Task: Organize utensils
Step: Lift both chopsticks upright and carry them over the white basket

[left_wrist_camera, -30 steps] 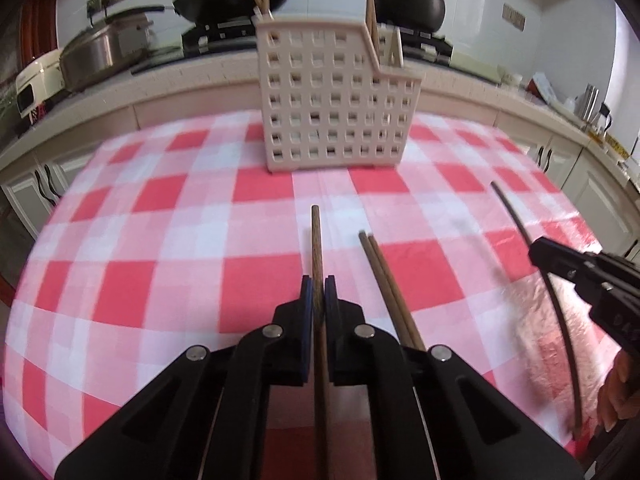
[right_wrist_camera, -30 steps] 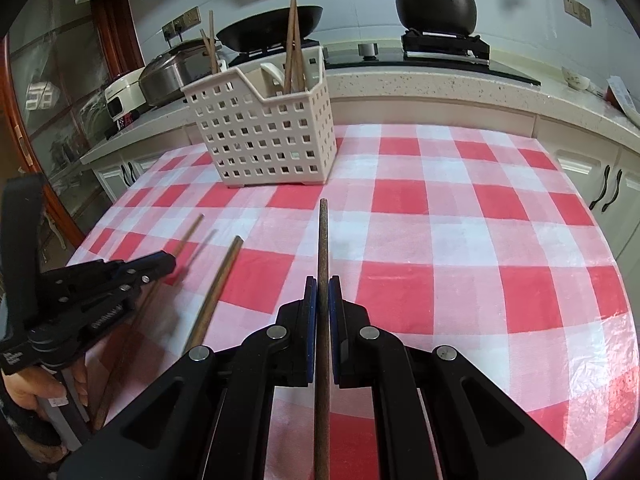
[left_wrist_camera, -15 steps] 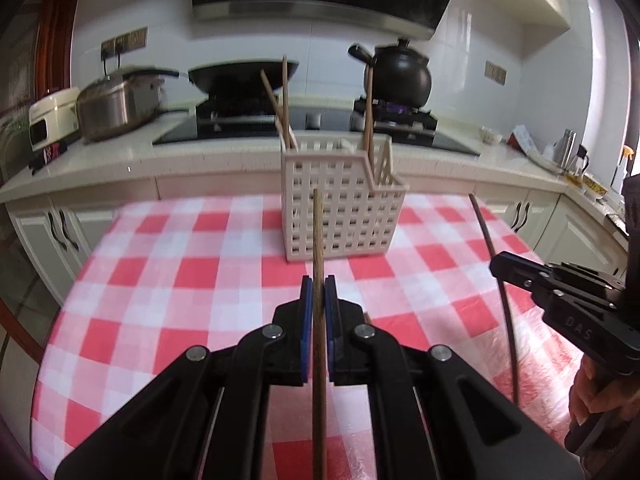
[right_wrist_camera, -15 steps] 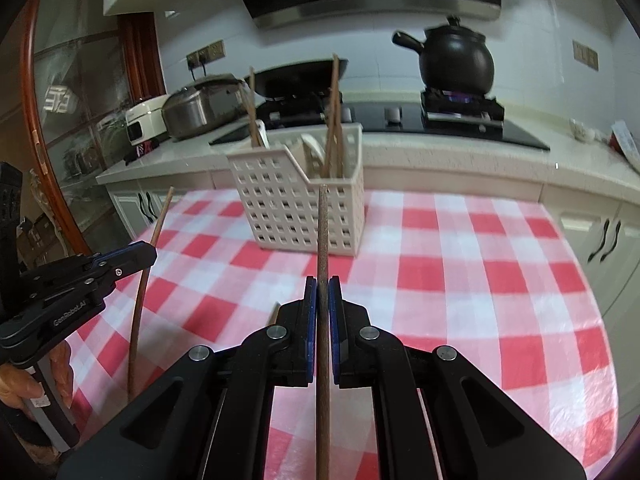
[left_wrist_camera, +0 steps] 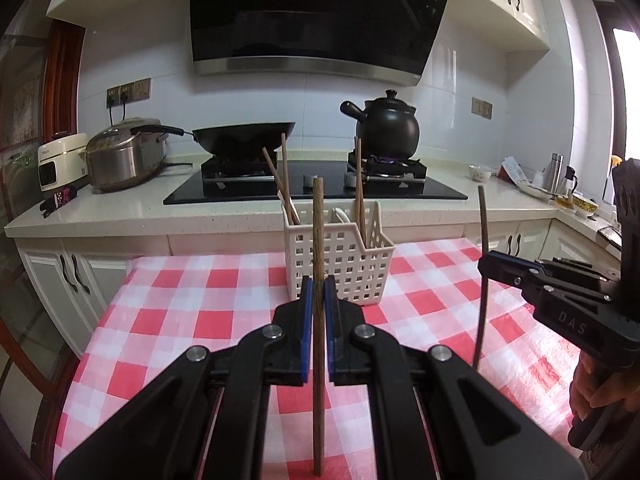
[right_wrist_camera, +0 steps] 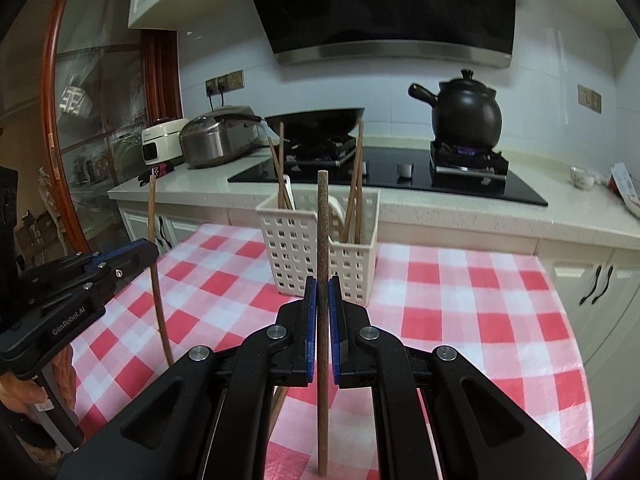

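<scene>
My left gripper [left_wrist_camera: 317,292] is shut on a brown chopstick [left_wrist_camera: 318,240] held upright above the checked table. My right gripper [right_wrist_camera: 322,292] is shut on another chopstick [right_wrist_camera: 322,232], also upright. Each gripper shows in the other's view: the right one [left_wrist_camera: 486,266] with its chopstick [left_wrist_camera: 483,248], the left one [right_wrist_camera: 150,252] with its chopstick [right_wrist_camera: 154,240]. A white perforated utensil basket [left_wrist_camera: 336,264] stands at the table's far edge with several chopsticks in it; it also shows in the right wrist view [right_wrist_camera: 296,252]. A further chopstick [right_wrist_camera: 280,404] lies on the cloth under my right gripper.
The red-and-white checked tablecloth [left_wrist_camera: 180,312] covers the table. Behind it is a counter with a hob, a wok [left_wrist_camera: 244,138], a black clay pot [left_wrist_camera: 386,124], a steel cooker [left_wrist_camera: 124,154] and small items at the right [left_wrist_camera: 556,176].
Both grippers have lifted their chopsticks off the cloth and tilted them upright. The views rose from the table to the basket and kitchen wall.
</scene>
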`<state>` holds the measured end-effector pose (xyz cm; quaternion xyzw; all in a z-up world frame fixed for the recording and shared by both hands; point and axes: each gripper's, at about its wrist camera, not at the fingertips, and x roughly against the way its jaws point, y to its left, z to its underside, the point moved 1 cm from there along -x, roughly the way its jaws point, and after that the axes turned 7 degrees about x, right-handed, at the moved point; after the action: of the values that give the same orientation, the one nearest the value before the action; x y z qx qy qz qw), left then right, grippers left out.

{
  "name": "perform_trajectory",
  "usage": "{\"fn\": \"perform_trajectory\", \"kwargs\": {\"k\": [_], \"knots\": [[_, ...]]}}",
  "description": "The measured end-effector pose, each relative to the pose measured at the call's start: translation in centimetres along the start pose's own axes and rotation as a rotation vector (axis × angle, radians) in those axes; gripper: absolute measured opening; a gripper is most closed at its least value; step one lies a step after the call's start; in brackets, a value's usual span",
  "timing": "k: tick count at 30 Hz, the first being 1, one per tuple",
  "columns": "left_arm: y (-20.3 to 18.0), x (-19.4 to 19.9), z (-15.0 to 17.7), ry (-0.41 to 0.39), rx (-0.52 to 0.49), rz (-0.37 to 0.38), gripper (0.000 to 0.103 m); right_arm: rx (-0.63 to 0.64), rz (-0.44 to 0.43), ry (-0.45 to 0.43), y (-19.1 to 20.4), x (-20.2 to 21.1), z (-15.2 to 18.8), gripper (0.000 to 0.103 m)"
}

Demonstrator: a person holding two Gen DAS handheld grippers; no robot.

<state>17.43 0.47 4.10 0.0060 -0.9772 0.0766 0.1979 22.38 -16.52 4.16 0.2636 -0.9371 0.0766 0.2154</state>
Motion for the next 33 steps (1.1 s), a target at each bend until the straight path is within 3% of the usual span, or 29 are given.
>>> {"fn": "perform_trajectory", "kwargs": {"k": [20,33], "knots": [[-0.3,0.5,-3.4,-0.098,-0.024,0.003,0.006,0.064,0.021,-0.062,1.0,-0.4,-3.9,0.006],[-0.3,-0.5,-8.8,-0.199,-0.019,-0.009,0.006,0.090,0.039,-0.153,-0.1,-1.3,-8.7,0.006]]}}
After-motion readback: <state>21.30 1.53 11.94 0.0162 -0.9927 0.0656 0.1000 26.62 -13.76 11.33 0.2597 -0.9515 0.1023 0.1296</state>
